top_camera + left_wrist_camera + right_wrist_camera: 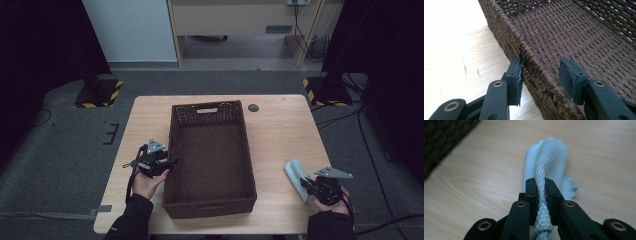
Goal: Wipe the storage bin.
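Cloth (547, 160) sits bunched between the right gripper (541, 188) pads, pinched tight on the table; a thin fold could slip free. Left gripper (541, 72), jaws spread, straddles the basket (536, 67) rim.

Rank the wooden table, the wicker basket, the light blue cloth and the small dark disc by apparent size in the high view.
1. Wooden table
2. Wicker basket
3. Light blue cloth
4. Small dark disc
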A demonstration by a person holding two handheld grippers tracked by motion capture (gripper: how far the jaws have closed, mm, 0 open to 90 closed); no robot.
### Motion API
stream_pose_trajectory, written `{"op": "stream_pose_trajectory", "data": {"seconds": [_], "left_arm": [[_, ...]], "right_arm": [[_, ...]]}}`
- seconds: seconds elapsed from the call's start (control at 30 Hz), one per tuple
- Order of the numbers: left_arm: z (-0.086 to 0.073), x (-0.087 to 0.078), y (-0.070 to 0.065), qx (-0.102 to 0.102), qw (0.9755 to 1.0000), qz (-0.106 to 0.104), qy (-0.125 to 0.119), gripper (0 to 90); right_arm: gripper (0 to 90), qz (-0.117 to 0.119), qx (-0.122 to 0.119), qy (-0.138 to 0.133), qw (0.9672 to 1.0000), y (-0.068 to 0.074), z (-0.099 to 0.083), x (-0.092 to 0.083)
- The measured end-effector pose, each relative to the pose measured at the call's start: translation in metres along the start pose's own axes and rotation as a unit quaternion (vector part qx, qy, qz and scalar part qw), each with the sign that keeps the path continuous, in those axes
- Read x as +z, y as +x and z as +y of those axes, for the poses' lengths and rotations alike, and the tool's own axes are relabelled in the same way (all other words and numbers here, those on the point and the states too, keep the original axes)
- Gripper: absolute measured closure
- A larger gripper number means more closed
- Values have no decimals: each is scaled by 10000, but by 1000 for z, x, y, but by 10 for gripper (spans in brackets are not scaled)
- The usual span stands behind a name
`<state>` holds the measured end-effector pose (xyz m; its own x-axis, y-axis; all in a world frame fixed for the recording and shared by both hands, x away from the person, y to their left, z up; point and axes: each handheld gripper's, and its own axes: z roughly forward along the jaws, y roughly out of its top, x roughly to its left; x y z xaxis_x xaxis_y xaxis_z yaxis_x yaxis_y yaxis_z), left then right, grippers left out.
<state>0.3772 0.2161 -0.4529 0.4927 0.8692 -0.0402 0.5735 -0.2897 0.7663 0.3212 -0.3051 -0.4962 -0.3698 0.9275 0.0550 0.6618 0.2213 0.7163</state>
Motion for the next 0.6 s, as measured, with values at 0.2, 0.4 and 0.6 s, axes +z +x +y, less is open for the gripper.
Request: {"op": "stream_pose_trajectory", "data": {"seconds": [0.2,0.4,0.6], "left_arm": [[1,0,-2,74,10000,57,-20,559],[3,2,-3,89,9999,63,2,561],[5,3,-3,108,9999,61,36,563]], "right_arm": [[830,180,-8,-798,9966,2,25,-8],[827,346,-72,-1139,9929,10,47,-1],[829,425,-161,-1299,9905,16,69,15]]}}
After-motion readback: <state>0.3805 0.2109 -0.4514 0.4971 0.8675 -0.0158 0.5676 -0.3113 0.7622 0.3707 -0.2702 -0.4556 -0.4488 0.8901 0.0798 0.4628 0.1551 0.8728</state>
